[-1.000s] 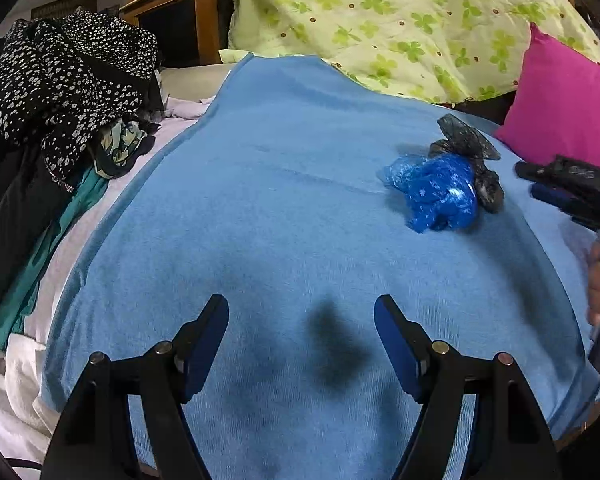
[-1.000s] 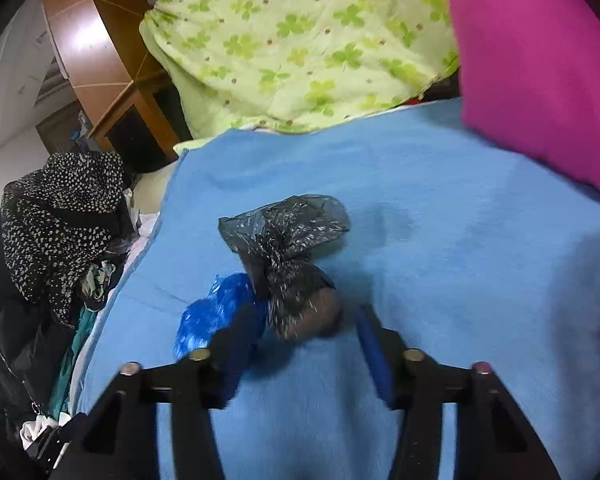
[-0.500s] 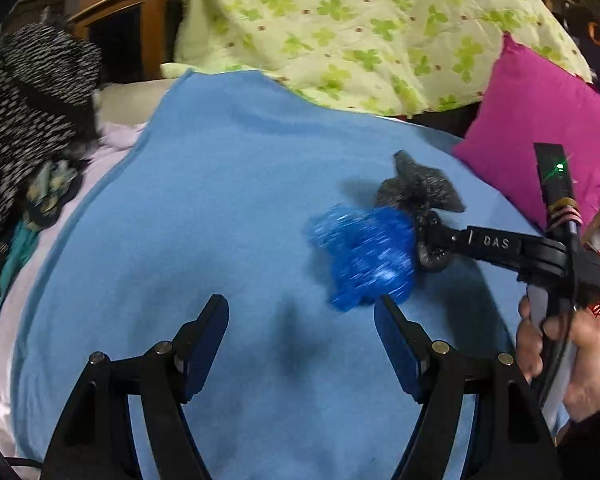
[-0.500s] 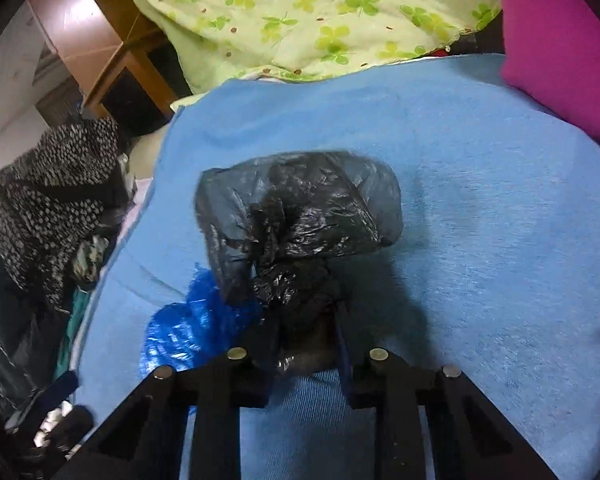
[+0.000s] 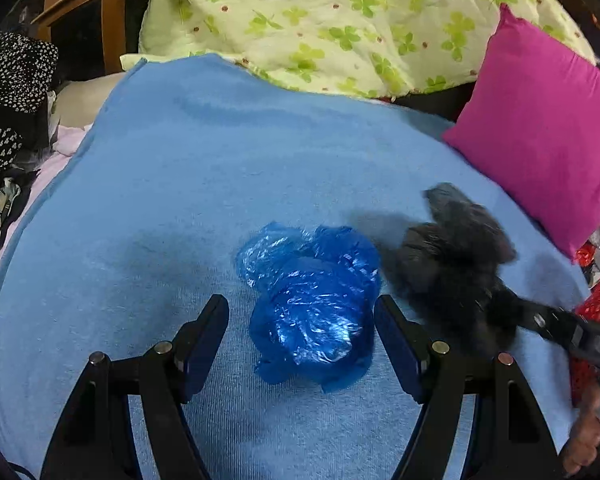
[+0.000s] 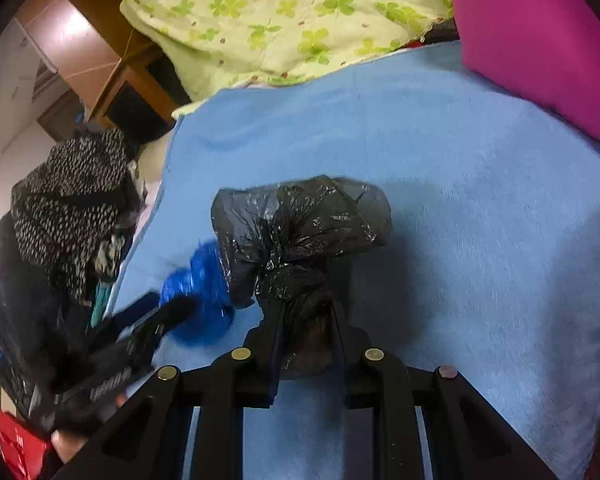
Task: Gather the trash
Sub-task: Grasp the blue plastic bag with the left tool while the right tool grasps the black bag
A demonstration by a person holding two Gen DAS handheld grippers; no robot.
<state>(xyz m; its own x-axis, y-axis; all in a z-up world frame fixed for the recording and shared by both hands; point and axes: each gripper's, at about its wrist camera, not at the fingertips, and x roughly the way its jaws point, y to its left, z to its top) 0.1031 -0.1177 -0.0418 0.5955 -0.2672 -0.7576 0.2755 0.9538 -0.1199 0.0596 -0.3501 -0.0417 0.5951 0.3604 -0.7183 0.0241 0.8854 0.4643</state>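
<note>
The right tool (image 6: 304, 320) is clamping tight on the knotted neck of the black bag (image 6: 300, 224), its jaws having just closed around it, above the blue blanket (image 6: 480, 220) on the bed. The left tool (image 5: 300, 320) is standing wide open, its fingers (image 5: 204, 336) flanking the crumpled blue bag (image 5: 312, 300) lying on the blanket without touching it. A pink pillow (image 5: 548, 140) is sitting nearby.

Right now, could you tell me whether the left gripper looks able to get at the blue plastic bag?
Probably yes. The blue plastic bag lies on the blue blanket between the left gripper's open fingers, nothing covering it. The right gripper holds the black bag just beside it.
</note>
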